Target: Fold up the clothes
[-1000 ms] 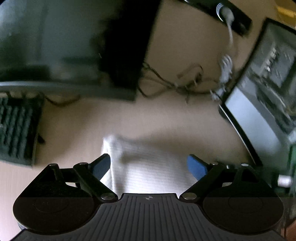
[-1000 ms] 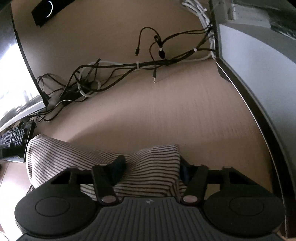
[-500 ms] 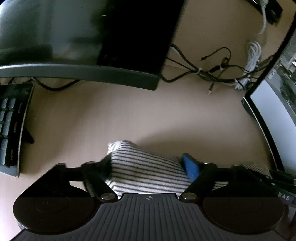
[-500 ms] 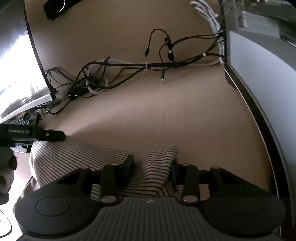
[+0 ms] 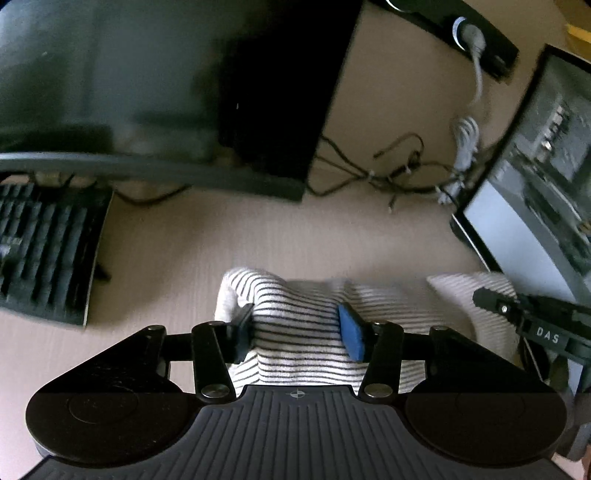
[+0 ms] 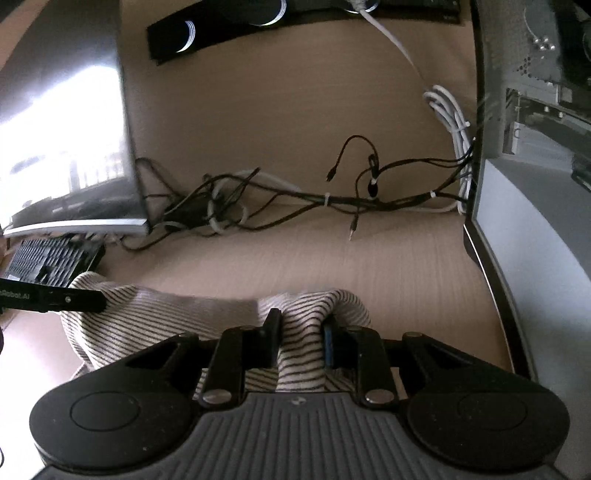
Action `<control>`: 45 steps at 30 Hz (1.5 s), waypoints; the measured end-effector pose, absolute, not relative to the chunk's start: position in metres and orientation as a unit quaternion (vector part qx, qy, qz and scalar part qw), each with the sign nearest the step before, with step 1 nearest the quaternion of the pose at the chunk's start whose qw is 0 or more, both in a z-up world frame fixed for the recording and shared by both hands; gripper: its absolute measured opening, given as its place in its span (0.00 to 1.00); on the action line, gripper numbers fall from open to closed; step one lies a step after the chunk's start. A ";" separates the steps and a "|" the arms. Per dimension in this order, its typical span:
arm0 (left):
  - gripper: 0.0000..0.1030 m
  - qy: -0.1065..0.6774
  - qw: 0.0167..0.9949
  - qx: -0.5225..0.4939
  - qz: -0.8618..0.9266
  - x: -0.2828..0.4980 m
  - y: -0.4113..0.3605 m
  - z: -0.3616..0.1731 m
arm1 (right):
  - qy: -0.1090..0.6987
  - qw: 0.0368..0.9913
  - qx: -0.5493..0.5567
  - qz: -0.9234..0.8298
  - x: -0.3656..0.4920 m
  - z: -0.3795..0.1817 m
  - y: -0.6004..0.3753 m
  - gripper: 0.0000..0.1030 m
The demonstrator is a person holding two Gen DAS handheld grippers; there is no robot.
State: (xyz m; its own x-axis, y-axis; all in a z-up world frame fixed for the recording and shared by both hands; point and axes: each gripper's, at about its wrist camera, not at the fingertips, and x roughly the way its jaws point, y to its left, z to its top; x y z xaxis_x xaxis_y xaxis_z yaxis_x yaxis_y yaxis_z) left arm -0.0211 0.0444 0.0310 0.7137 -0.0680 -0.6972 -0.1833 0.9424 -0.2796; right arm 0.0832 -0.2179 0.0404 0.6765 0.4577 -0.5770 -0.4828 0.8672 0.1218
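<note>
A white garment with thin black stripes point(image 5: 295, 325) lies bunched on the beige desk. My left gripper point(image 5: 295, 325) is shut on a thick fold of it, blue pad point(image 5: 351, 328) pressing in from the right. In the right wrist view the same striped garment point(image 6: 155, 317) spreads to the left, and my right gripper point(image 6: 301, 332) is shut on a raised ridge of it. The other gripper's black finger point(image 6: 55, 299) shows at the left edge there, over the cloth's far end. The right gripper's finger point(image 5: 532, 317) appears at the right of the left wrist view.
A black keyboard point(image 5: 44, 254) lies at the left, a monitor point(image 5: 147, 92) stands behind it, and another monitor point(image 5: 535, 206) at the right. Tangled cables point(image 6: 295, 195) run along the back of the desk point(image 6: 332, 266). A power strip point(image 6: 295, 18) sits at the far back.
Both grippers narrowed onto the striped garment, the left from wide open to clamped on a fold. The cloth has bunched up higher between the fingers, and both views have shifted.
</note>
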 end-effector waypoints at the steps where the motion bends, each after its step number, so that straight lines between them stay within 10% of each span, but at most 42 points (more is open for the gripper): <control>1: 0.51 0.380 0.910 -0.166 0.029 -0.029 0.043 0.030 | 0.310 0.915 -0.023 0.257 0.076 0.040 -0.220 0.21; 16: 0.61 0.341 0.930 -0.134 -0.011 -0.027 0.013 0.055 | 0.325 0.916 -0.059 0.226 0.020 0.019 -0.228 0.23; 37: 0.66 0.380 0.919 -0.100 -0.024 -0.042 -0.004 0.013 | 0.344 0.906 -0.103 0.225 0.008 0.026 -0.212 0.53; 45: 0.69 0.380 0.919 -0.101 -0.021 -0.042 -0.006 0.011 | 0.380 0.905 0.037 0.188 0.040 0.033 -0.250 0.65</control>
